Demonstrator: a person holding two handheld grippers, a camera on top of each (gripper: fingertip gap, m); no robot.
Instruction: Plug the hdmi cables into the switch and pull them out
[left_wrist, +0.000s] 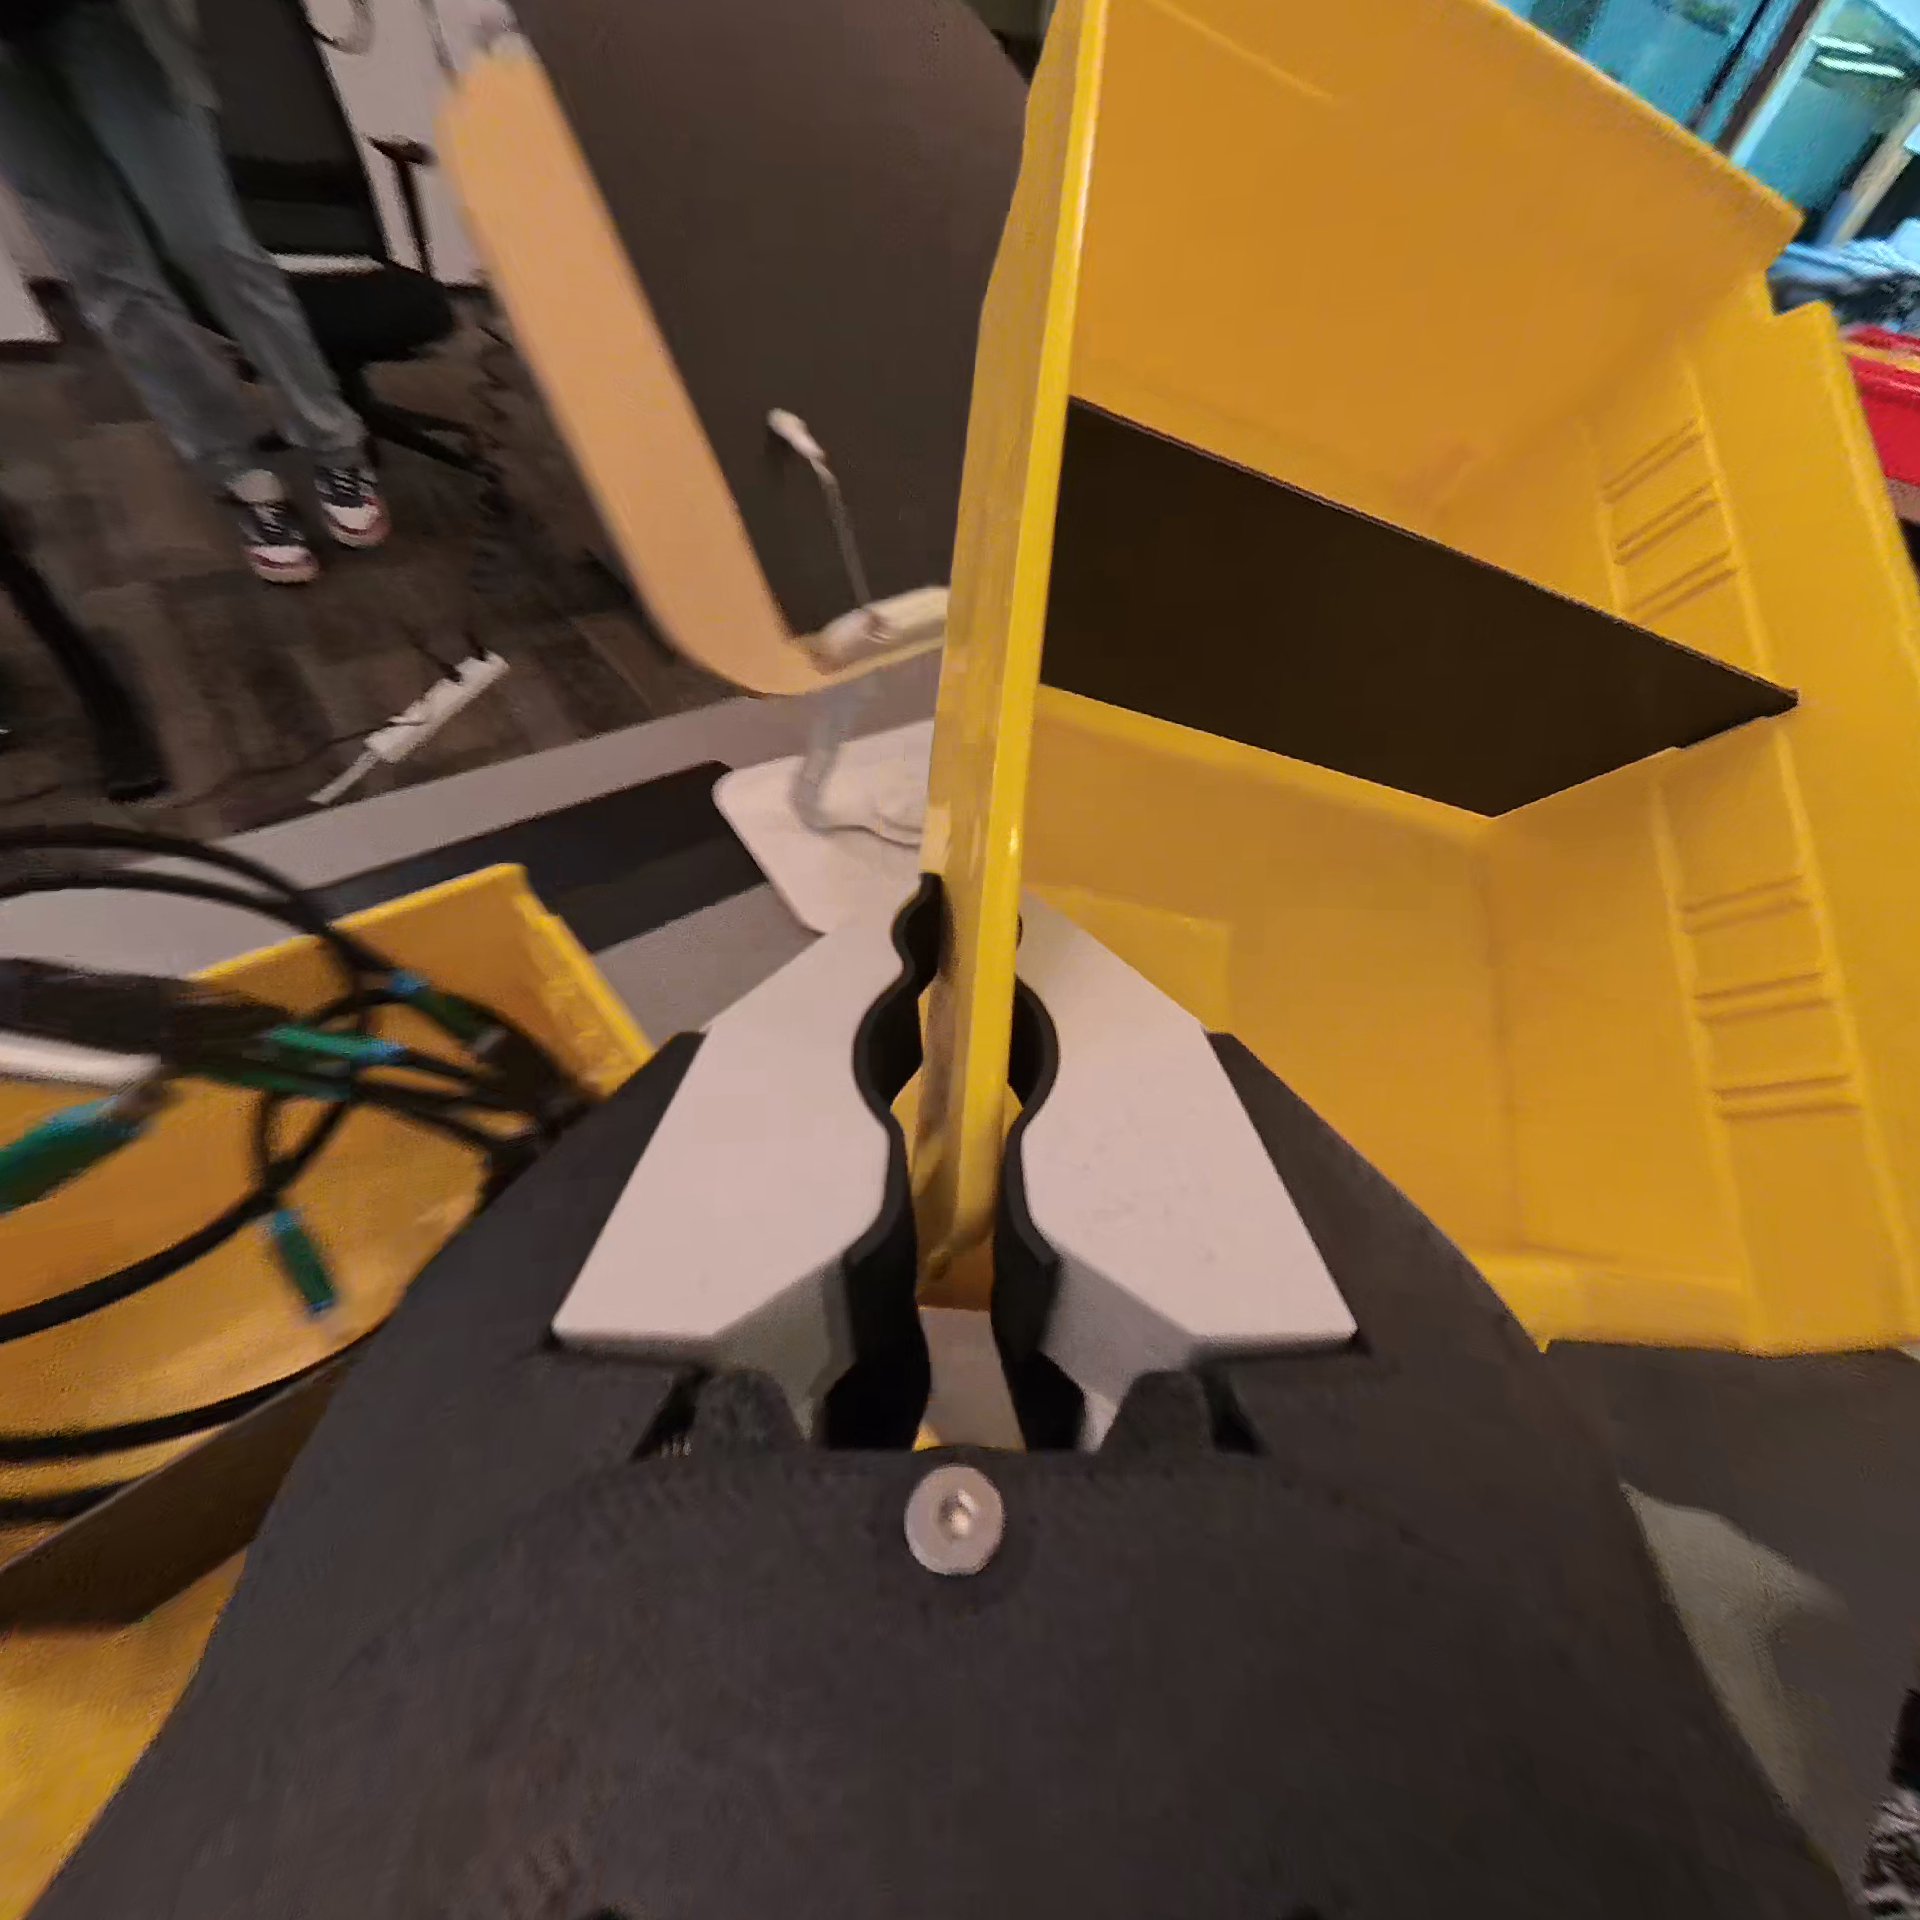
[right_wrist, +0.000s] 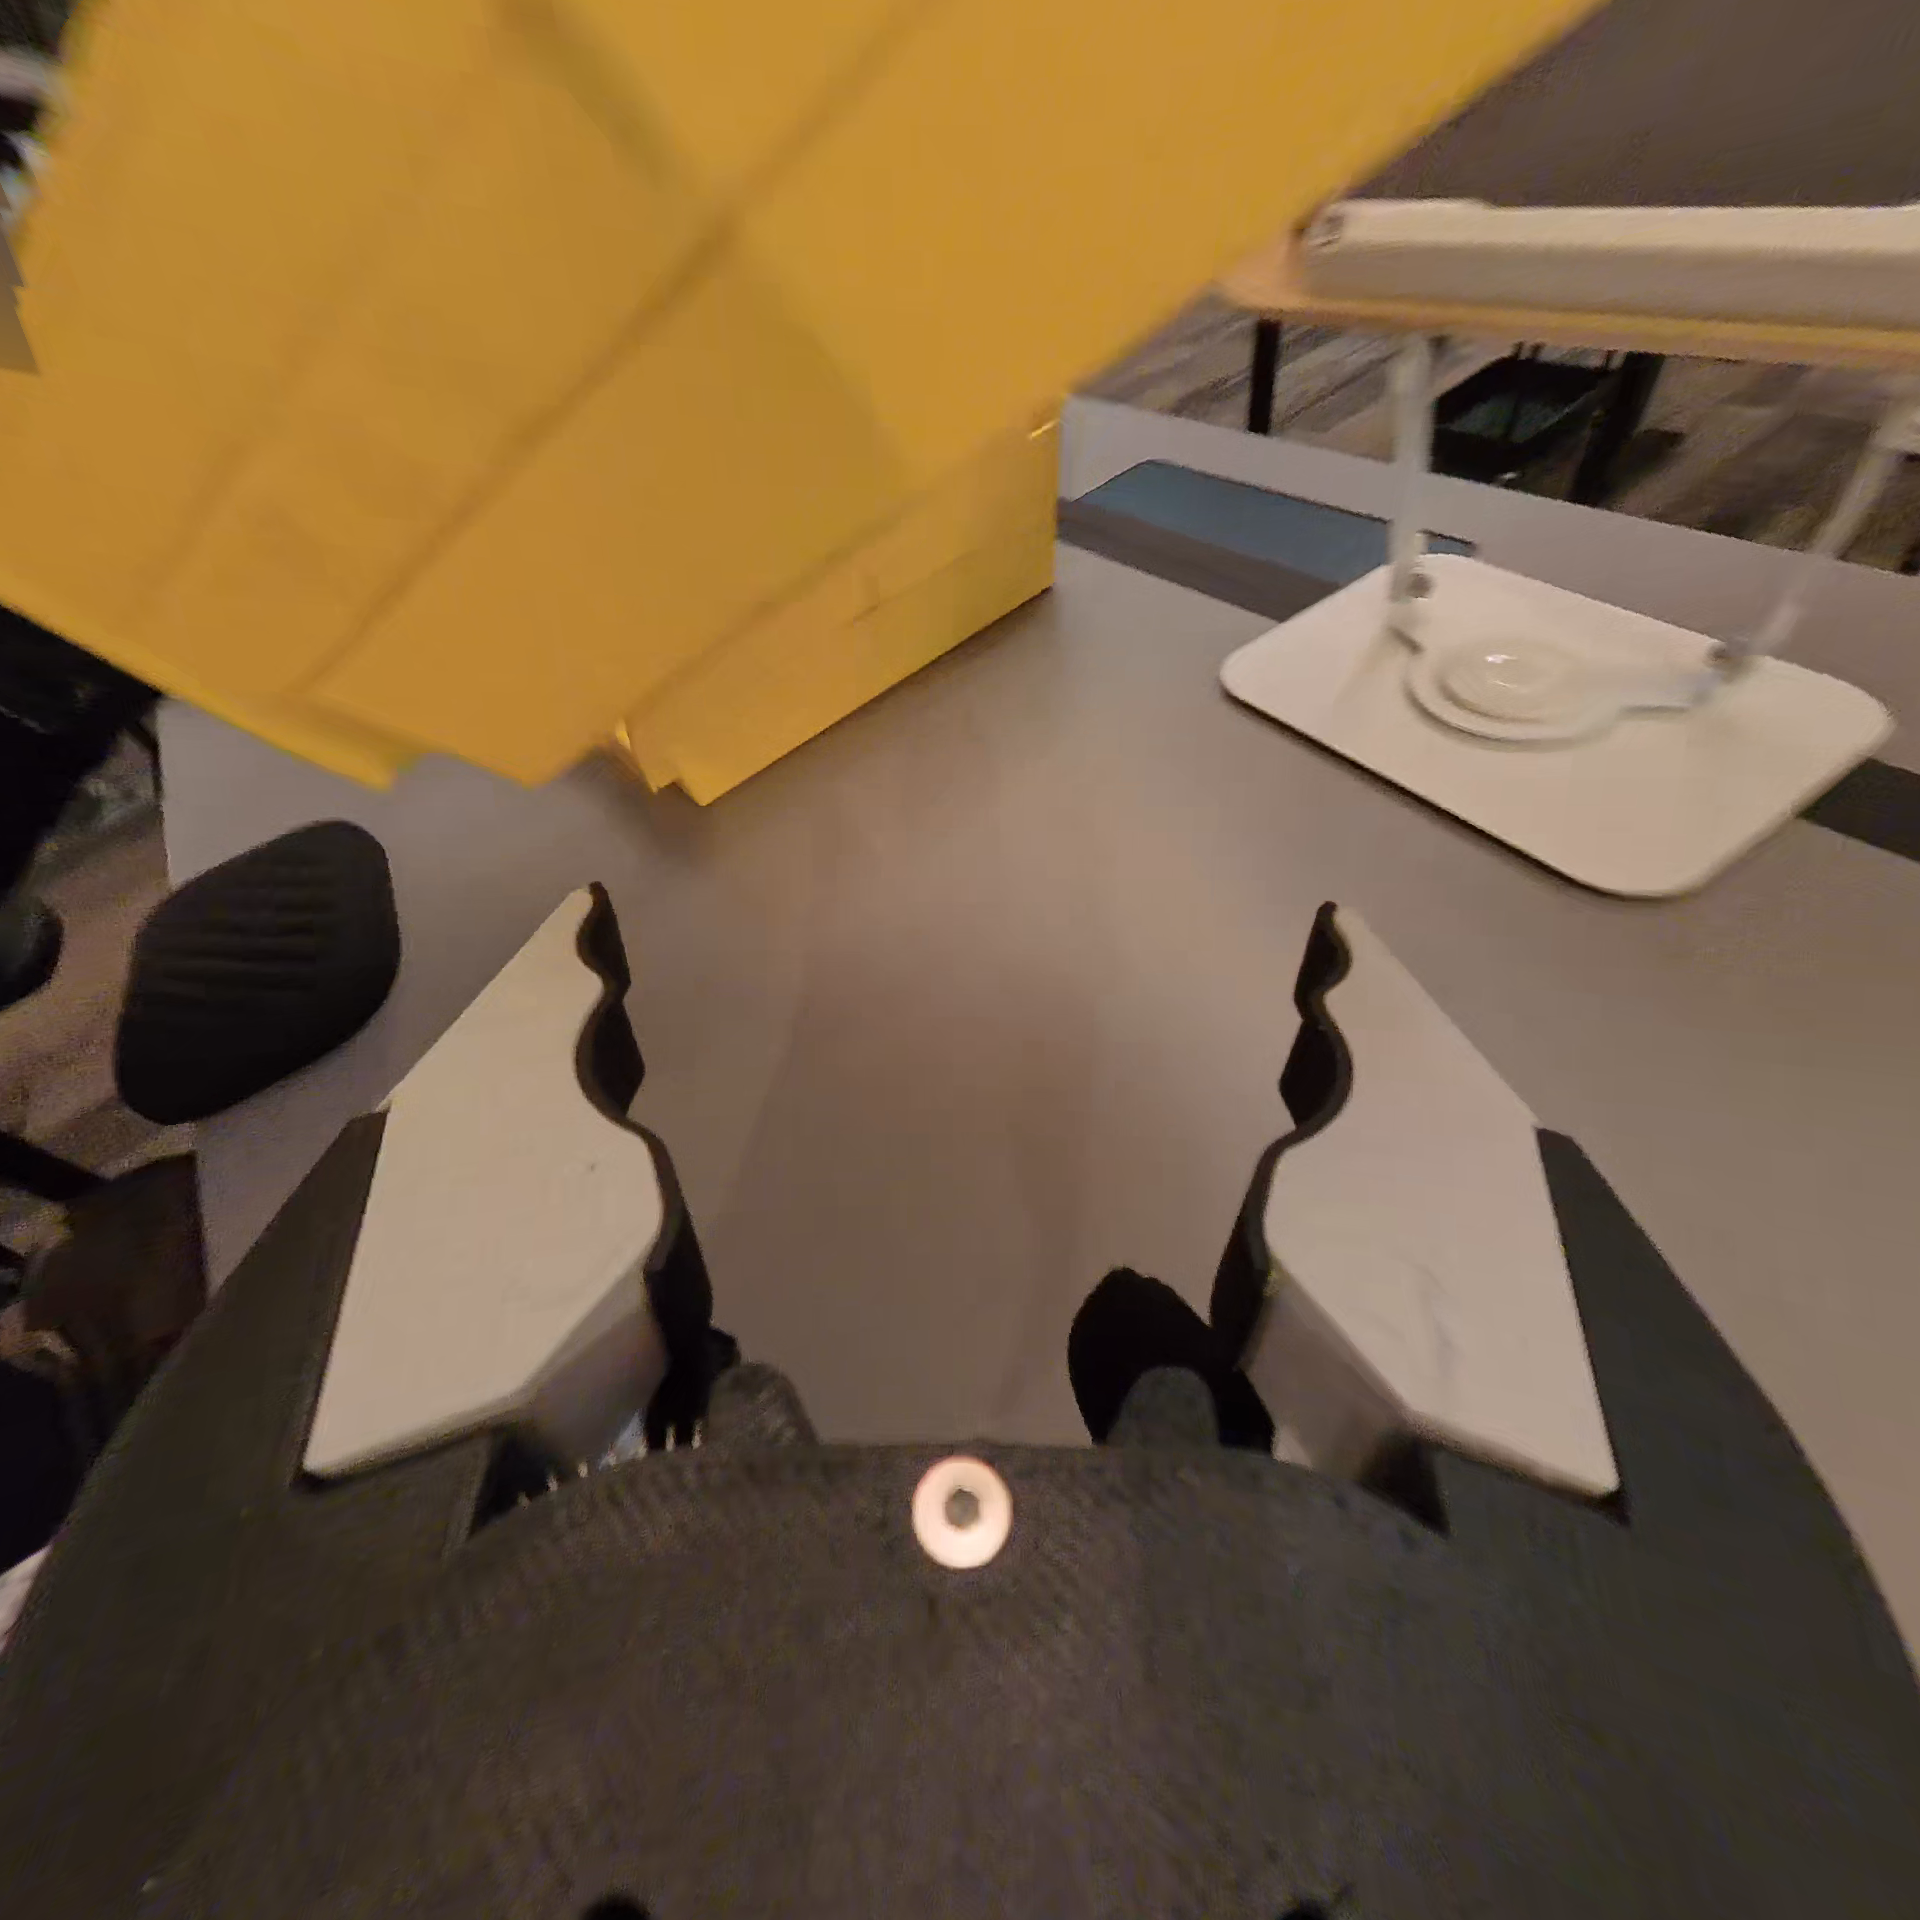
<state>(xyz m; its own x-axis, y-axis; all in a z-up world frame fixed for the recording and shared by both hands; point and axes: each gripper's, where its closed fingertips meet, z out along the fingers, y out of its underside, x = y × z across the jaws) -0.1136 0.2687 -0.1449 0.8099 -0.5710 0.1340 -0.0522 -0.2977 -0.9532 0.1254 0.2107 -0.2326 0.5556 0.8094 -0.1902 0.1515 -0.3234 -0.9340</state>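
The left gripper (left_wrist: 971, 1060) clamps a yellow bin (left_wrist: 1351, 935) wall; the right gripper (right_wrist: 961, 1049) hangs open, empty. Cables (left_wrist: 239, 1060) lie in a second bin (left_wrist: 468, 935), near left; no switch is visible. Risk: the tilted bin may slip from its thin-wall hold.

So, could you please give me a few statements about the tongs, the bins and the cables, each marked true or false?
1. The left tongs grip the wall of a yellow bin. True.
2. The right tongs hold a cable. False: they are open and empty above the table.
3. A black divider sits inside the gripped bin. True.
4. The cables lie in a red tray. False: they lie in a second yellow bin.
5. A white stand rests on the table. True.
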